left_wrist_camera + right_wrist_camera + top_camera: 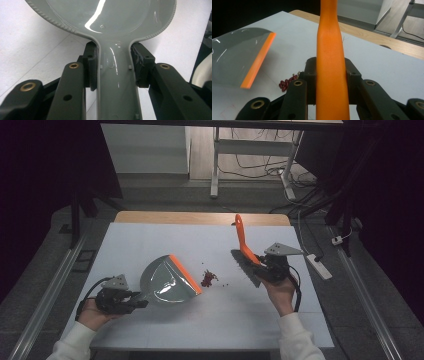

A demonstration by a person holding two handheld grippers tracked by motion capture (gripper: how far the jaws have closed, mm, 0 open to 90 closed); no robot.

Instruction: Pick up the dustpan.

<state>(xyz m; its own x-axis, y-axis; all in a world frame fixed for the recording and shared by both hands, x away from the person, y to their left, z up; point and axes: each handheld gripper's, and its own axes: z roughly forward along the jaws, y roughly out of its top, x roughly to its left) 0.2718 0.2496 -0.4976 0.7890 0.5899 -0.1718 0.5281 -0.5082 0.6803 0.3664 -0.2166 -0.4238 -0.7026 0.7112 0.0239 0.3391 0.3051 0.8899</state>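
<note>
- While left gripper [134,301] fingers [91,66] clamp dustpan [167,281] handle, orange lip faces red beans [209,278].
- Right gripper [261,268] fingers [311,72] clench brush [246,251], bristles beyond the pile on the surface [150,240], poised to sweep panward.

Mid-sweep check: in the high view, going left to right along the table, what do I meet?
Left gripper → grey dustpan with its orange lip → small pile of red beans → orange-handled brush → right gripper.
</note>
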